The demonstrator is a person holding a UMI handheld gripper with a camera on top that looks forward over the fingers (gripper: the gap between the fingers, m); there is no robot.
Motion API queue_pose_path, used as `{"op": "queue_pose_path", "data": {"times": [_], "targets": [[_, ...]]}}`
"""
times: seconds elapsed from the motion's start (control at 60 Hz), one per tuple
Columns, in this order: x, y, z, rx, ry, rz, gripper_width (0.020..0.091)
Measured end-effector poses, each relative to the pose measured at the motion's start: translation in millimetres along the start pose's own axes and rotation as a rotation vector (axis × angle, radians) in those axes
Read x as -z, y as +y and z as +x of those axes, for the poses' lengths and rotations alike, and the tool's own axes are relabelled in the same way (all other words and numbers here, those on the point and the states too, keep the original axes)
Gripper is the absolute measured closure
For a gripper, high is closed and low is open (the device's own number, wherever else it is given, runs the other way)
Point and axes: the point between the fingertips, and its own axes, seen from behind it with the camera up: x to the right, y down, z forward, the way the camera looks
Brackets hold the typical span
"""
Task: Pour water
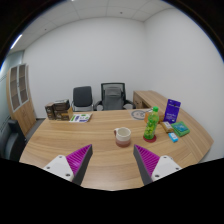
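The gripper (112, 160) jaws are spread and hold nothing. The green bottle (151, 124) stands upright on the surface (60, 145), beyond and right of the jaws, beside the cup (123, 136).

Single wide-angle view from the hand-held gripper (112, 165), above the table (60, 145) (facing the far wall).

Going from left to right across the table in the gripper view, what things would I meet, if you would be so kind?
Brown boxes → papers → cup → green bottle → teal item. The open gripper sits nearer than all.
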Motion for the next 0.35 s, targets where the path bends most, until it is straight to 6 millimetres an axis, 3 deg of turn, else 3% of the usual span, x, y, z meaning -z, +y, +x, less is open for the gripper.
{"op": "queue_pose_path", "data": {"times": [0.35], "targets": [[10, 0, -19, 0.038, -0.024, 0.018, 0.0255]]}}
